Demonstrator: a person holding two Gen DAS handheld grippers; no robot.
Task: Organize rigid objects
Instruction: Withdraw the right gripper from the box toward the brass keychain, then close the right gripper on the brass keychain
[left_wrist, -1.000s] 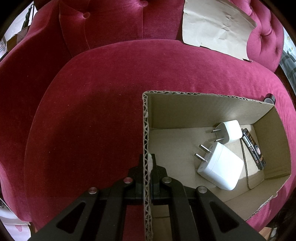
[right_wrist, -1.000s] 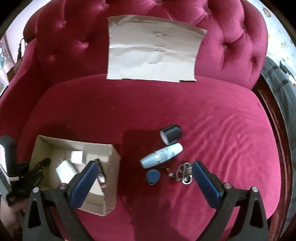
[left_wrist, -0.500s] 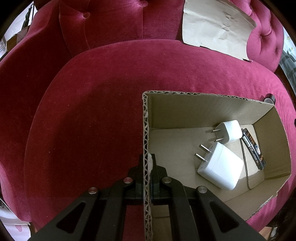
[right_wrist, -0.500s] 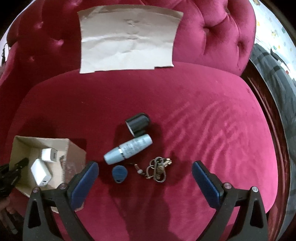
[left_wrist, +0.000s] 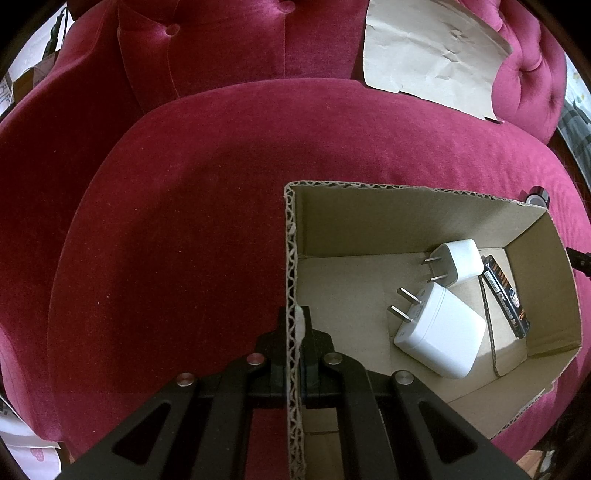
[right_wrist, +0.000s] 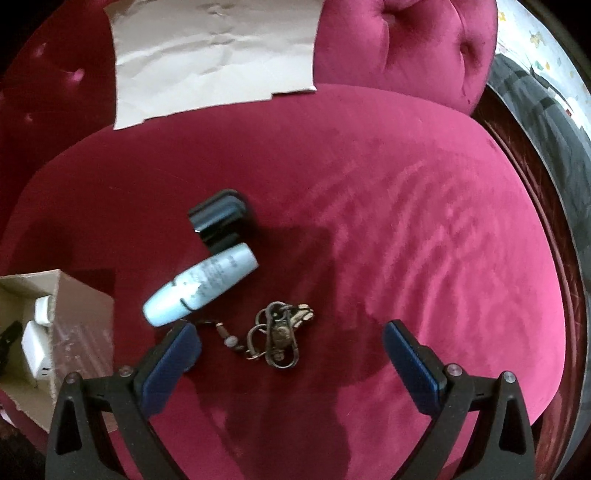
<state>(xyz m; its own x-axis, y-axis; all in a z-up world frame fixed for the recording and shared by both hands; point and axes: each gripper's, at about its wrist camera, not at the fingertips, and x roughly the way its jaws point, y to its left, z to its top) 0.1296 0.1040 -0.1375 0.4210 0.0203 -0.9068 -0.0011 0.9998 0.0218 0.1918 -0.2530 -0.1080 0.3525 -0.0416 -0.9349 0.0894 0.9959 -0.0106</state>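
Keyring (right_wrist: 277, 338) fob hidden behind finger (right_wrist: 171, 363)

left gripper (left_wrist: 295, 328): fingers clamped | right gripper (right_wrist: 291, 343): fingers spread wide

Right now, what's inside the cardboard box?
Inside the cardboard box: a large white charger, a small white charger and a black stick-shaped item. The near corner is hidden.

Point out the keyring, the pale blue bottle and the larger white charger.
keyring (right_wrist: 279, 338): right wrist view, metal clasp.
pale blue bottle (right_wrist: 201, 288): right wrist view, mid-body.
larger white charger (left_wrist: 441, 332): left wrist view, top face.
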